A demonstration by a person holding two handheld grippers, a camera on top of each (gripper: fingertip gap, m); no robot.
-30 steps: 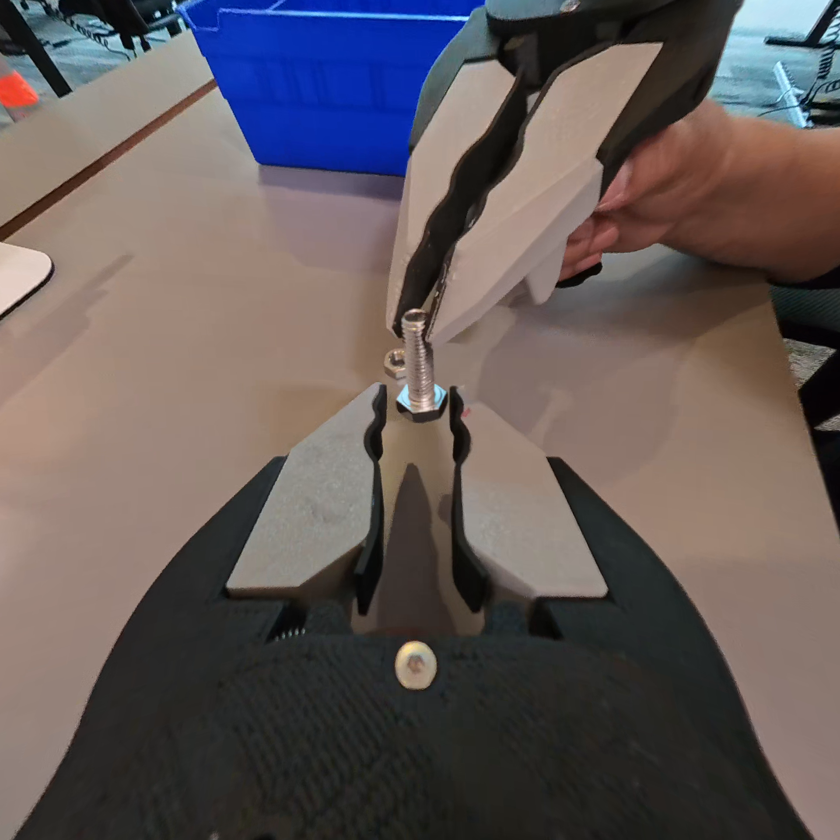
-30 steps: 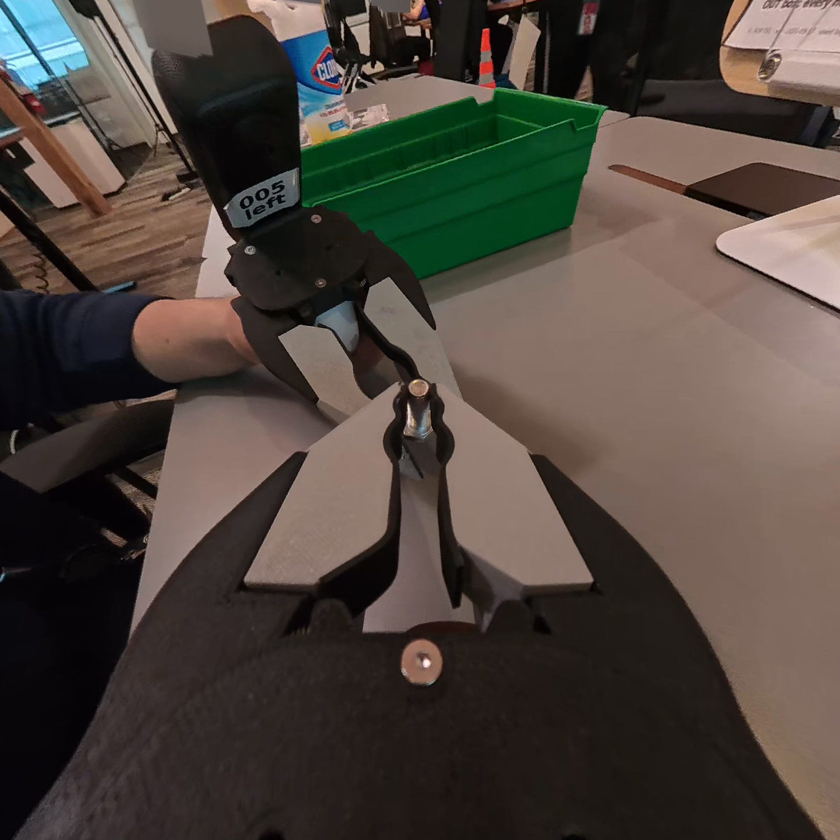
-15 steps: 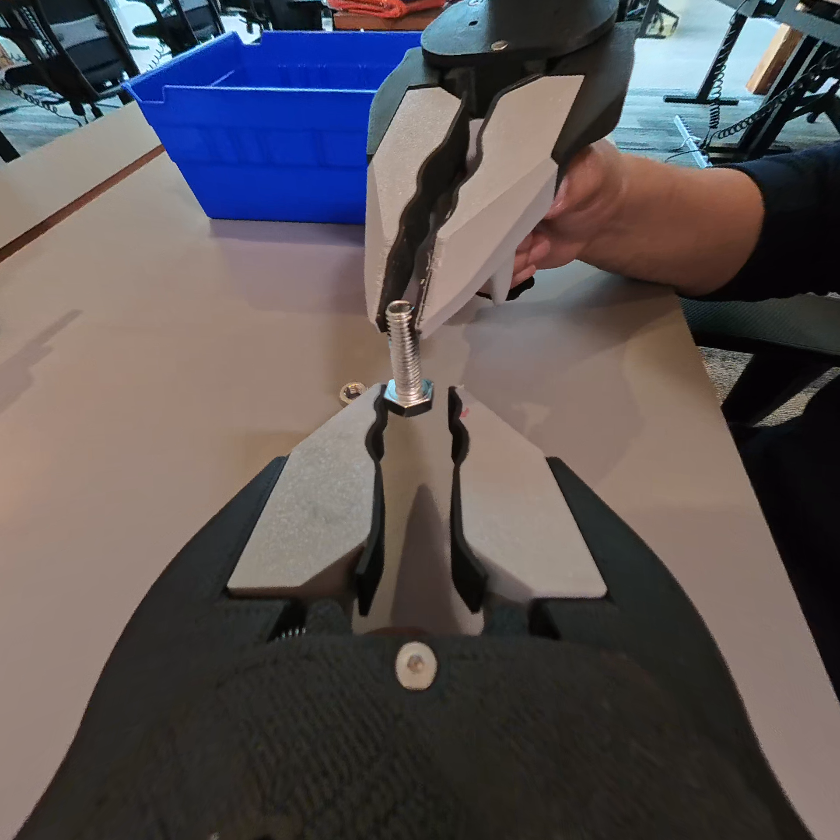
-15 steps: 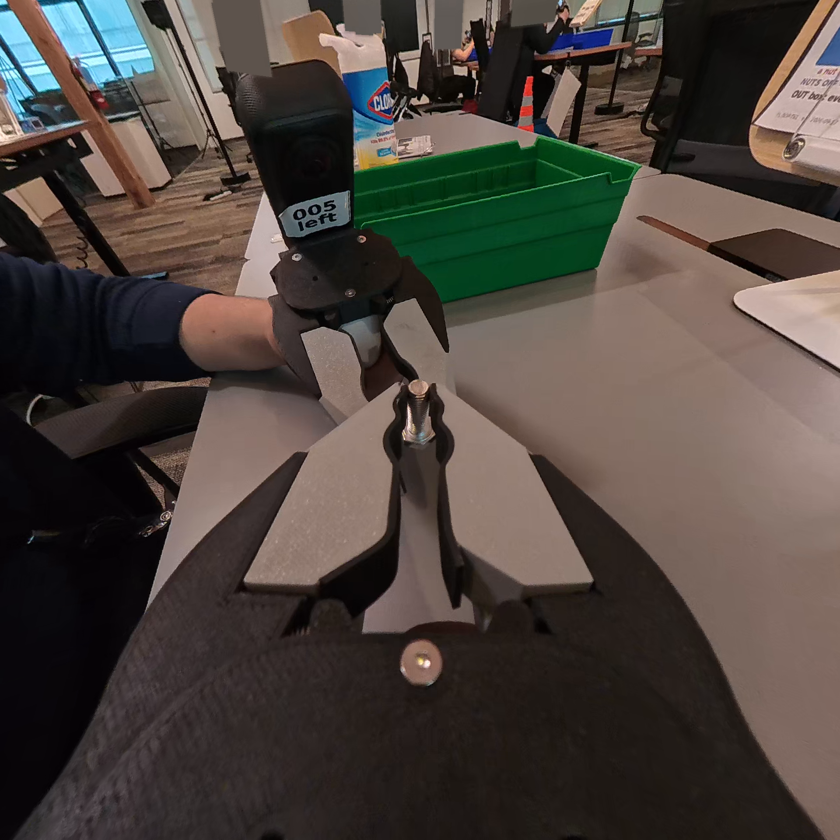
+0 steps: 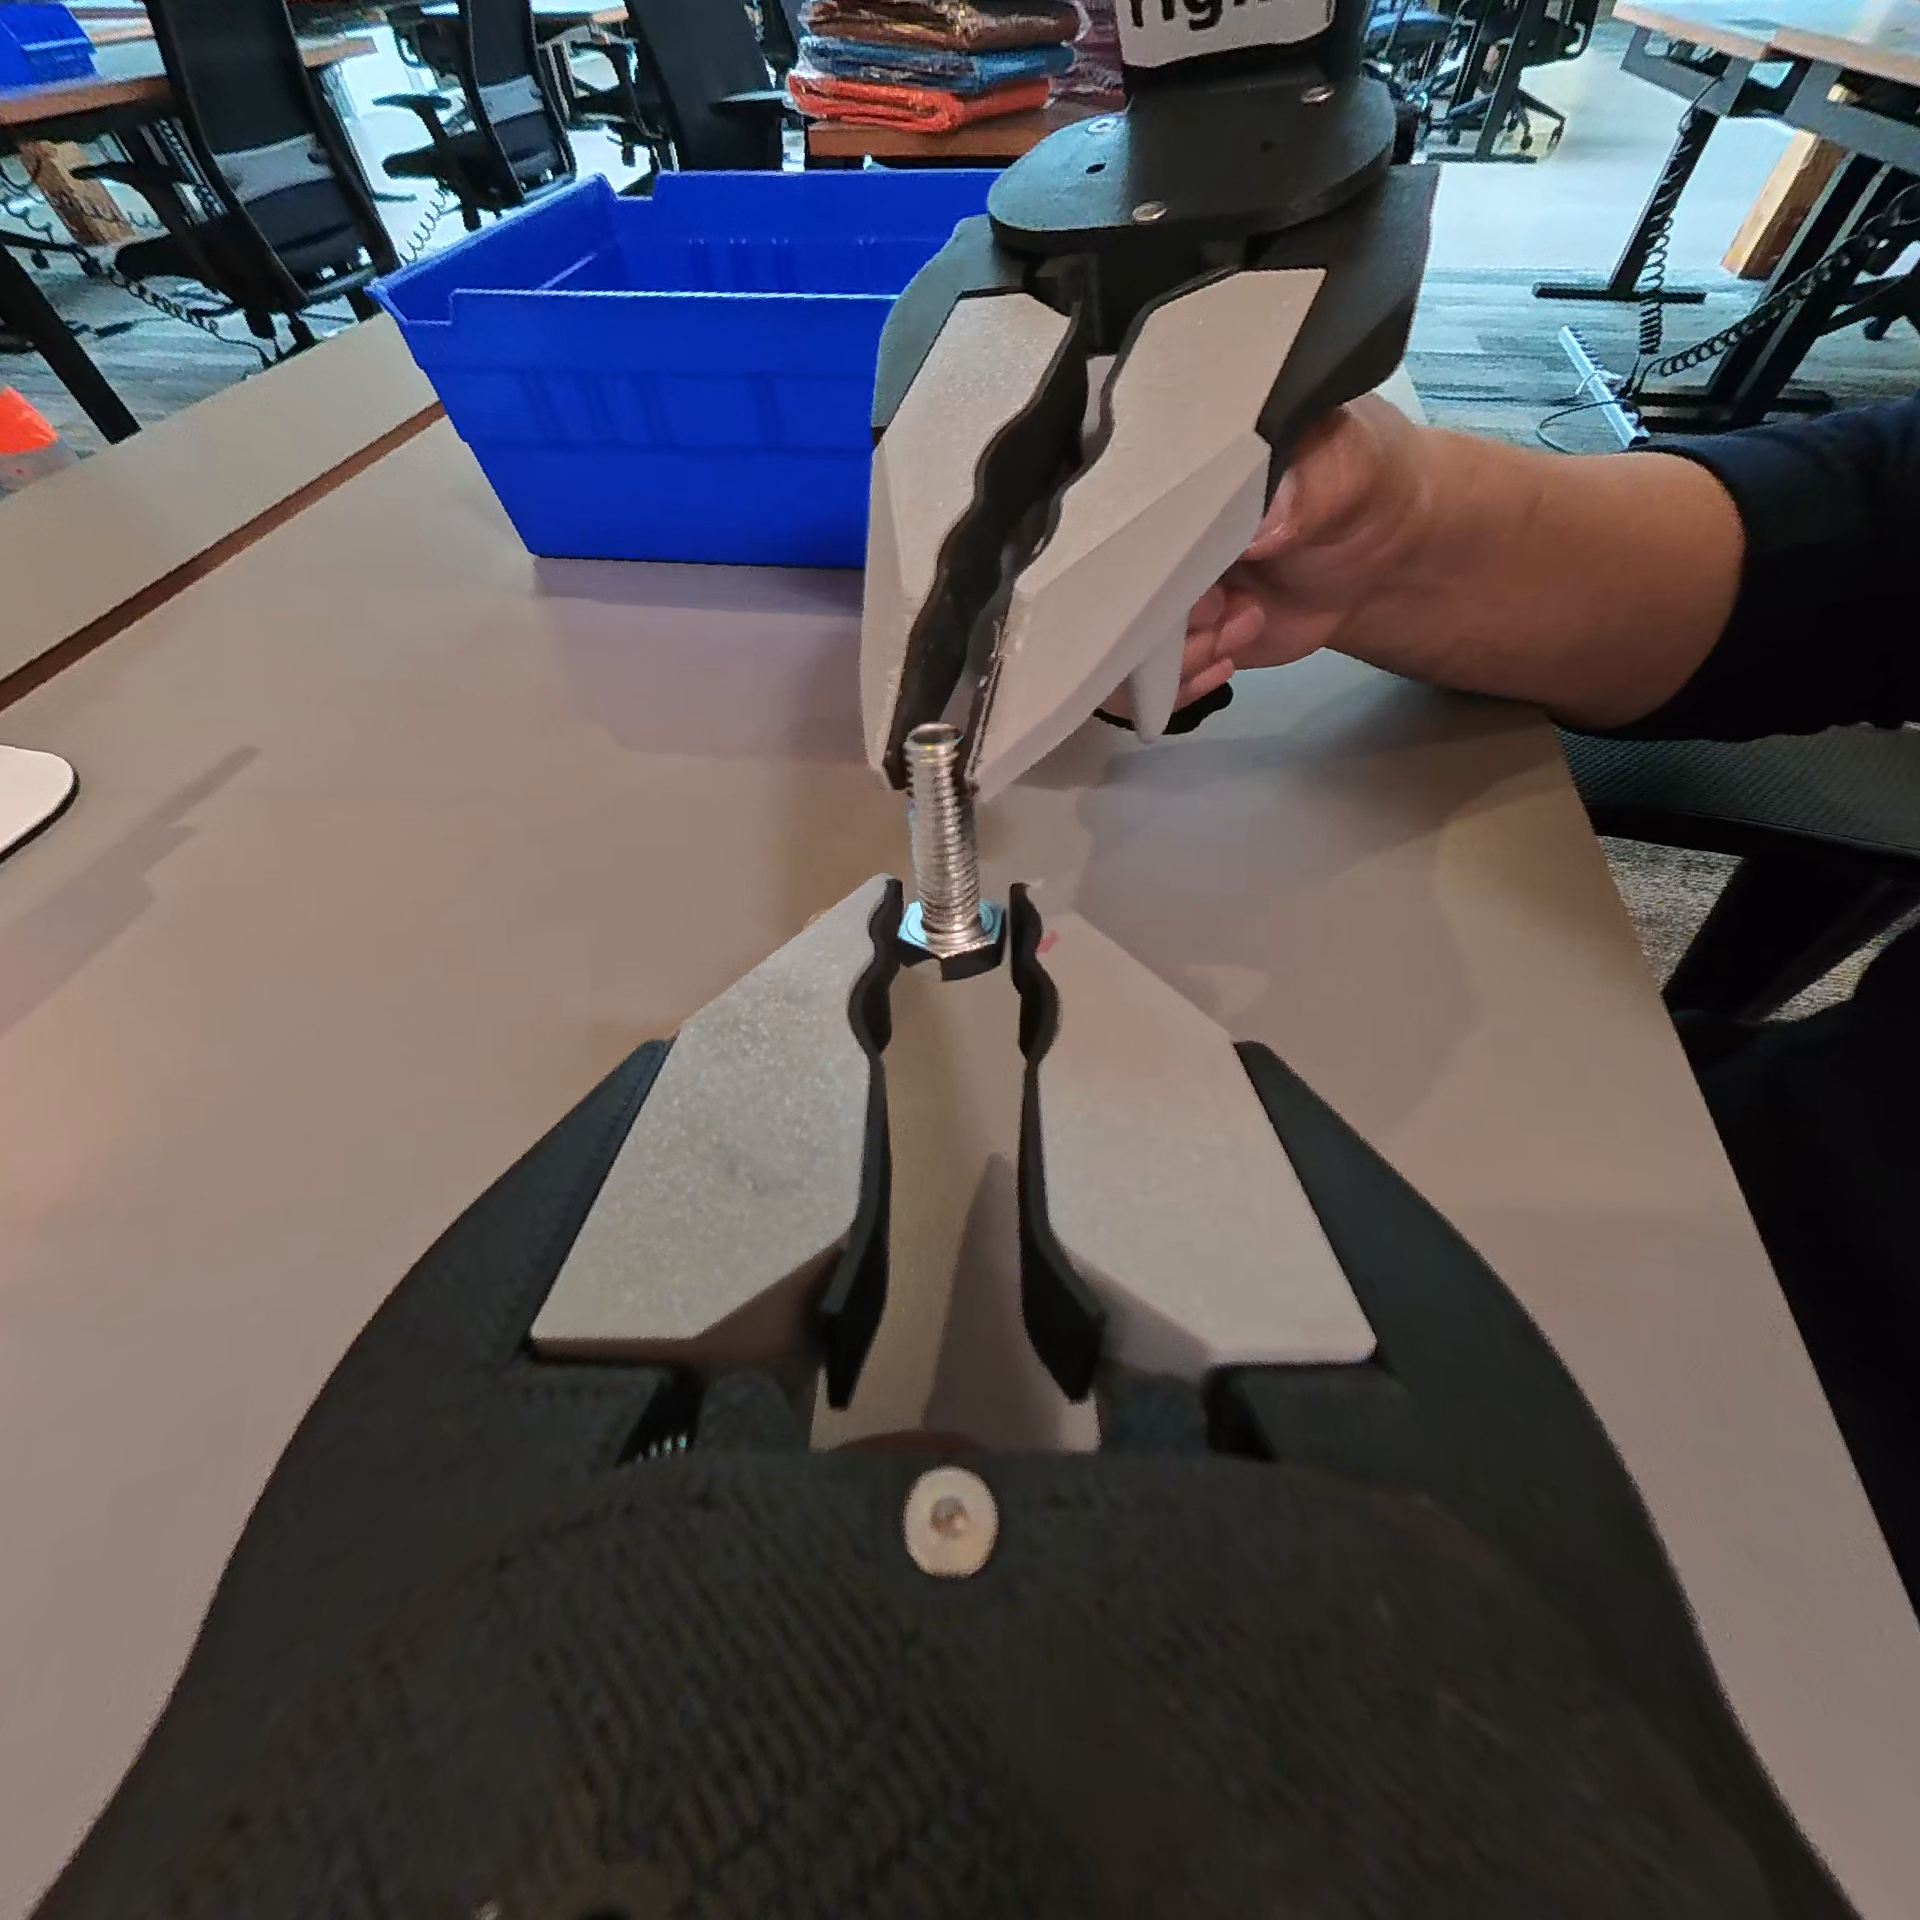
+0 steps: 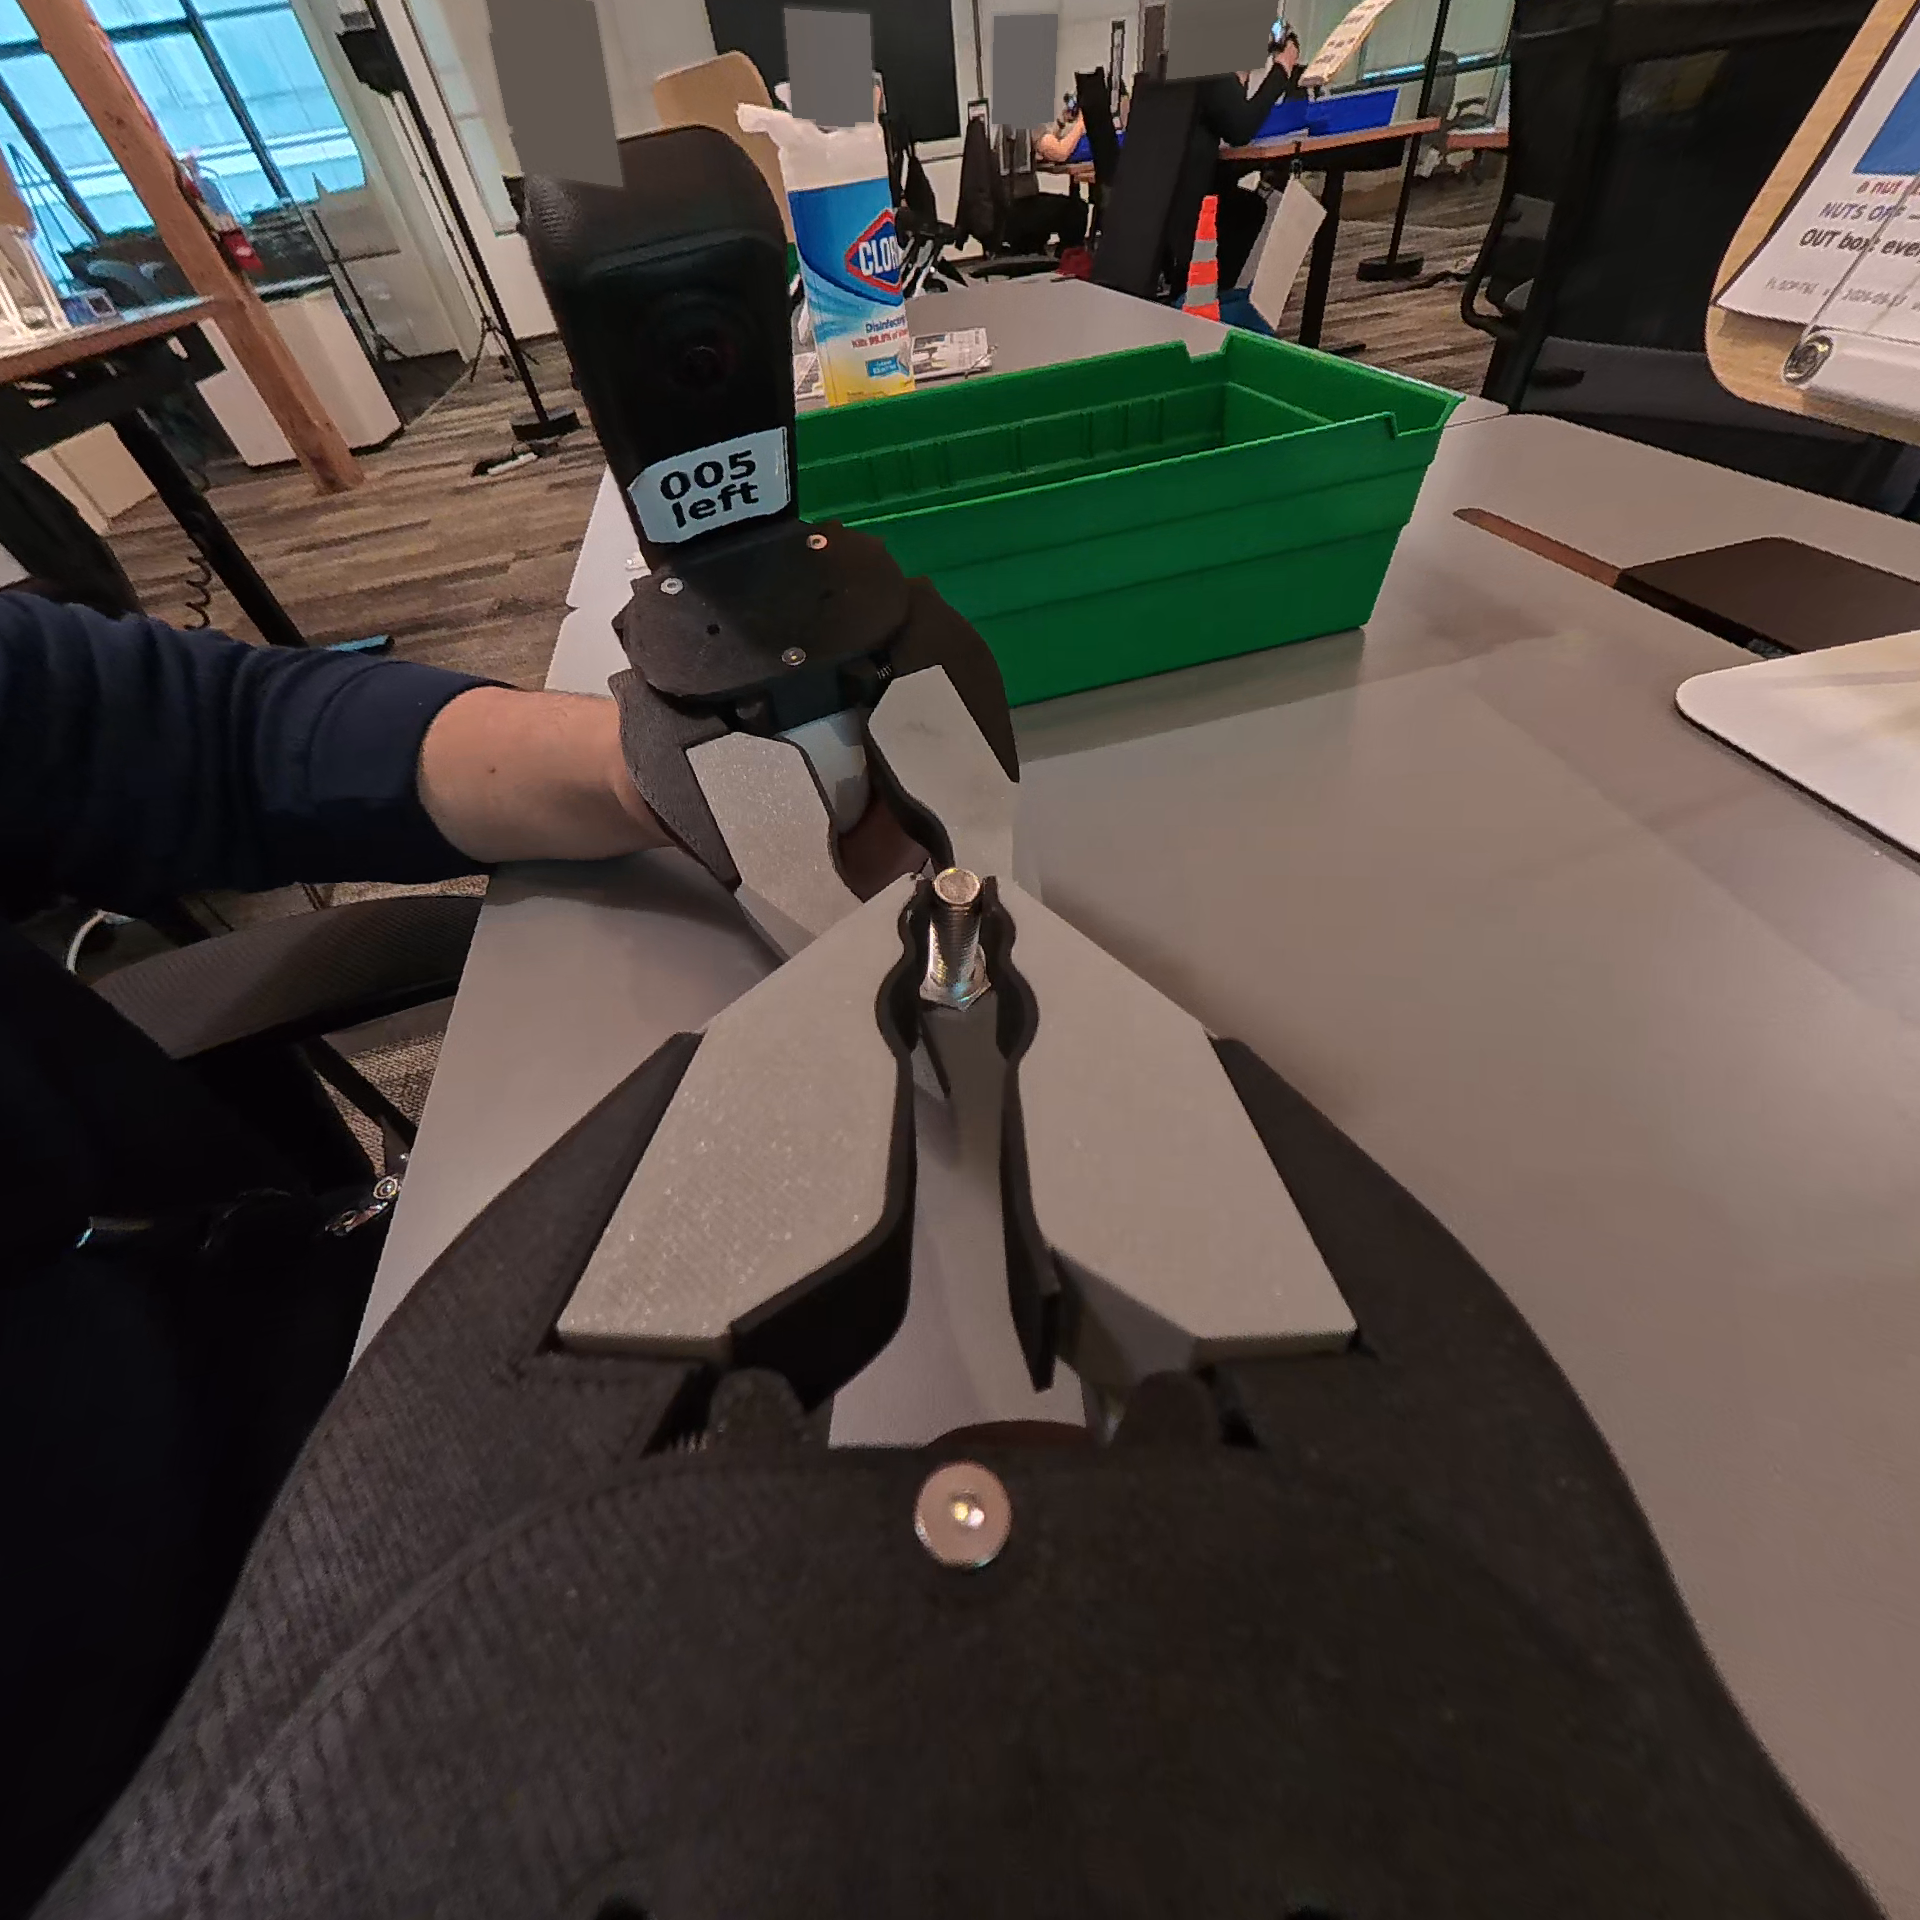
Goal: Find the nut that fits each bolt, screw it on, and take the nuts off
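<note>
Two tongs meet over a grey table (image 5: 364,790). The right tongs (image 5: 940,743) are clamped on the threaded tip of an upright bolt (image 5: 938,831); the left tongs (image 5: 951,920) stand slightly parted around the nut (image 5: 951,938) at the bolt's lower end, contact with it unclear. In the right wrist view, the right tongs (image 6: 956,904) hide most of the bolt (image 6: 954,945) and the left tongs' tips. A blue bin (image 5: 665,384) and a green bin (image 6: 1122,520) rest farther back. Office chairs and desks fill the room beyond.
</note>
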